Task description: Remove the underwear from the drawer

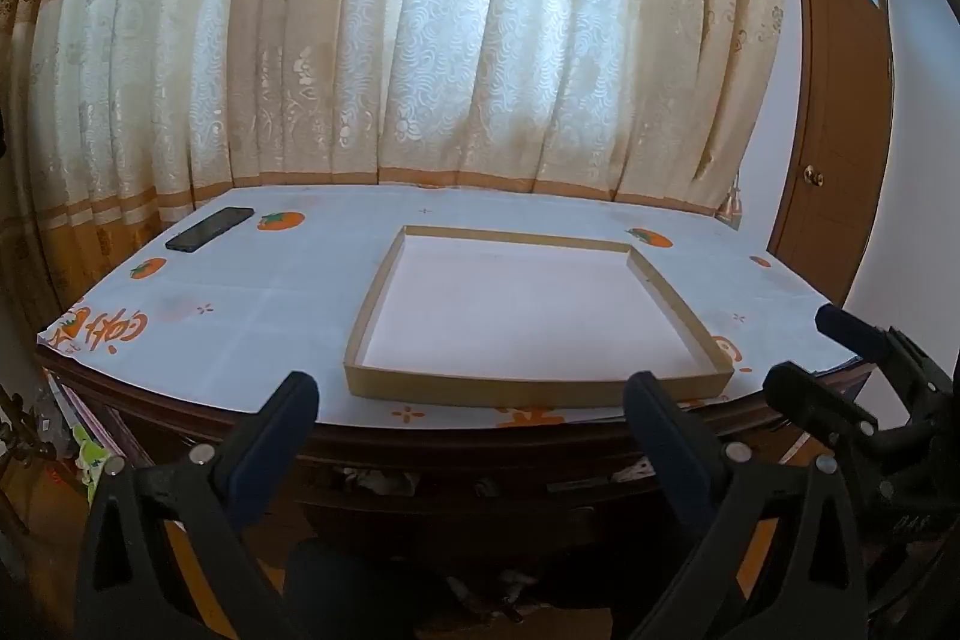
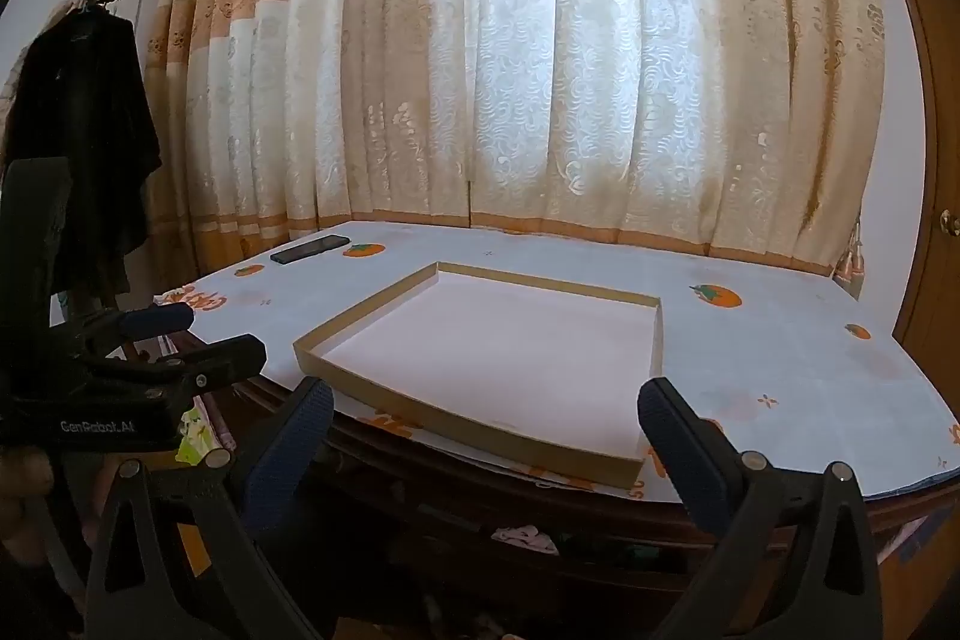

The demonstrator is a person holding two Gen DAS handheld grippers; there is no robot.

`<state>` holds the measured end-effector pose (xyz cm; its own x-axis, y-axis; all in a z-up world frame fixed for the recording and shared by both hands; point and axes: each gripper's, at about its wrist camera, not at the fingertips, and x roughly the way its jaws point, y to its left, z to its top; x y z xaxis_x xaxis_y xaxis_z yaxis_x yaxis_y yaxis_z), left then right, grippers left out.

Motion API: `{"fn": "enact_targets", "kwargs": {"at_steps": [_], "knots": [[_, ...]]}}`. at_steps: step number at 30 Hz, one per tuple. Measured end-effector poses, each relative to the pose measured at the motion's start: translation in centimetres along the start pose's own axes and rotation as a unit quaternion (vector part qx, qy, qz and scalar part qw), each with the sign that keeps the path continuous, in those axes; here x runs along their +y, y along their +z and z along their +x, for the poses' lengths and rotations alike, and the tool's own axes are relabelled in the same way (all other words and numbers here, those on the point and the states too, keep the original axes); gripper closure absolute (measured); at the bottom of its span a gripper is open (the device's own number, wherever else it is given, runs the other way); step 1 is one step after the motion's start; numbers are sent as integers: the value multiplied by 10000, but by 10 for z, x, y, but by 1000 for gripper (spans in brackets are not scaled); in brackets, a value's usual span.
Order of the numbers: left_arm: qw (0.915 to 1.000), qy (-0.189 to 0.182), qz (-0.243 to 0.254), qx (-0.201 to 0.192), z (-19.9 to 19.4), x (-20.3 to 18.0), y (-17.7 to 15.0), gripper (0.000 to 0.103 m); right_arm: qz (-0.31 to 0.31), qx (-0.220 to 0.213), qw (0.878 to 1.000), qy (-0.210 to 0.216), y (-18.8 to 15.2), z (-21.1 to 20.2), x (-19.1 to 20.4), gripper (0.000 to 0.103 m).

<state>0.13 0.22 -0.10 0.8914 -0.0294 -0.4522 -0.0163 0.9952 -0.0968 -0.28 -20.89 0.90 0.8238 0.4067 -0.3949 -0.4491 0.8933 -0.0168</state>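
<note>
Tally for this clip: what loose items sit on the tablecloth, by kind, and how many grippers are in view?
Shallow cardboard tray: 1
Dark phone: 1
Grippers: 2, left gripper and right gripper, both open and holding nothing
Total: 4

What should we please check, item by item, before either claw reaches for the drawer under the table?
1. Left claw open and holding nothing: ok.
2. Right claw open and holding nothing: ok.
3. Drawer under the table edge open enough to reach in: cannot tell; the right wrist view shows a dark gap with cloth in it, but not how far it is out.
4. Underwear picked out among that cloth: cannot tell, too dark.
5. Shallow tray on the table empty, if the garment goes there: ok.
6. Phone away from the near table edge: ok, it lies at the far left corner.
</note>
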Motion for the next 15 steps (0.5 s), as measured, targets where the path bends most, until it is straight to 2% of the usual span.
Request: {"fn": "enact_targets", "kwargs": {"at_steps": [15], "knots": [[10000, 1, -3, 0, 0, 0, 0, 0, 73, -24, 10000, 20, 0, 0, 0, 0]]}}
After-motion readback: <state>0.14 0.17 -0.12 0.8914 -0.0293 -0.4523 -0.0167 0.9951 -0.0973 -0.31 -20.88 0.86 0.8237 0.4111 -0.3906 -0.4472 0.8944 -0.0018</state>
